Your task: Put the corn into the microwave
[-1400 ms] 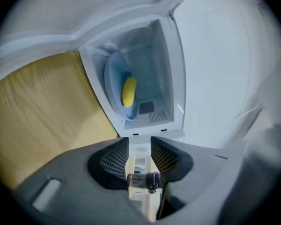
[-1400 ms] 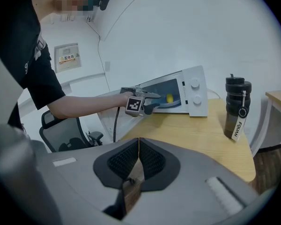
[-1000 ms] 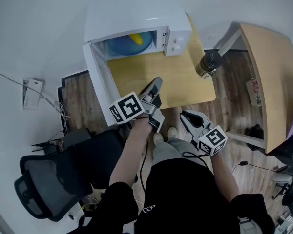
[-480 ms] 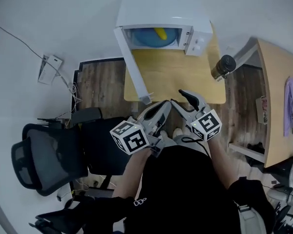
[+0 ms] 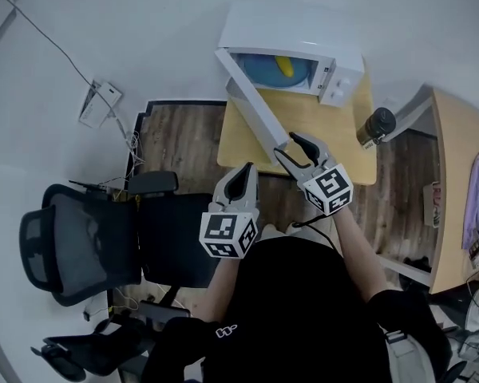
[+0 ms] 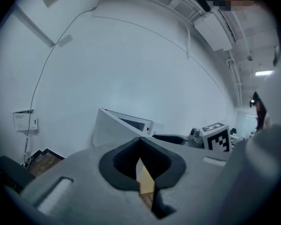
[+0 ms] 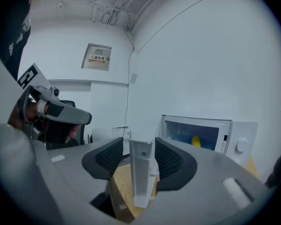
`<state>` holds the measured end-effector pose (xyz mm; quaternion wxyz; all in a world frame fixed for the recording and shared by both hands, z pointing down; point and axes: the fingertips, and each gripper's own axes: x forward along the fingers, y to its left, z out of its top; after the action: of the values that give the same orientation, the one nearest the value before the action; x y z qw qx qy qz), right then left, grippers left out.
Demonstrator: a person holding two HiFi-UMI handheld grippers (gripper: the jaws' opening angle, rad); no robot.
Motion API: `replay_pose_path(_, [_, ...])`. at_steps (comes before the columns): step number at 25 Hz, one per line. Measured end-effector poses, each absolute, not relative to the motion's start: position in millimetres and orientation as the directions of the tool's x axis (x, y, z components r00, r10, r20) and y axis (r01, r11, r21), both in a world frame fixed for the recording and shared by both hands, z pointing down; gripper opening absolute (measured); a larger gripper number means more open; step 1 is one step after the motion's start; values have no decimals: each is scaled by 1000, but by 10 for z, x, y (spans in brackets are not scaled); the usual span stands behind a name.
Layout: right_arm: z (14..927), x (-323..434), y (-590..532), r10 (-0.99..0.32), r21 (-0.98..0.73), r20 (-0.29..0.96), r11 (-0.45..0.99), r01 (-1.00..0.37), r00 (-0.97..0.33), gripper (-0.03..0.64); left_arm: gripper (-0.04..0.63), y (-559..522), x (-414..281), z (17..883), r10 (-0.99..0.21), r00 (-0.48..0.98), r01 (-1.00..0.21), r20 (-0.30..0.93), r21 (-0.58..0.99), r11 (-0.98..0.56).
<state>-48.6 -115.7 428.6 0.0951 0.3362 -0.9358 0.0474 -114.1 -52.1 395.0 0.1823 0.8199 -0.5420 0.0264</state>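
From up on my head I see both tools at once. My left gripper (image 5: 241, 171) is off the near edge of the wooden table (image 5: 323, 130). My right gripper (image 5: 285, 144) is at the end of the open door (image 5: 255, 110) of the white microwave (image 5: 303, 24). This view also shows a black chair (image 5: 80, 242) on my left and a dark cup (image 5: 374, 126) on the table.

The right gripper view tells me more about that door. The thin edge of the door stands right between my two jaws. There is a little gap on each side, so the pads are not squeezing it. These jaws have just been opening, and now they are wide apart.

The left gripper view shows my left jaws pressed tight together, with nothing in them. It also shows the door from its outer side.

The corn (image 5: 285, 66) is yellow. It lies on a blue plate (image 5: 262, 70) inside the microwave. It shows in the head view and the right gripper view. It is well apart from both tools, at the far end of the door from my right gripper.
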Motion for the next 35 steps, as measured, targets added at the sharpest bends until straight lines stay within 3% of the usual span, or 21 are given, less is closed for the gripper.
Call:
replay_pose_path(2, [4309, -401, -1267, -654, 3, 225, 742, -670, -723, 216, 0, -514, -1154, 3970, -882, 402, -904, 248, 262, -338])
replay_pose_path(4, [4317, -292, -1369, -683, 22, 232, 716, -698, -693, 156, 0, -513, -1170, 4003, -881, 397, -906, 256, 264, -331])
replay_pose_path(22, [4388, 475, -2269, -773, 116, 304, 611, -783, -557, 173, 0, -651, -1087, 4367, -849, 392, -902, 354, 330, -279])
replay_pose_path(35, [4408, 859, -3012, -816, 116, 308, 543, -832, -490, 212, 0, -1003, -951, 4427, -854, 343, -929, 392, 274, -247])
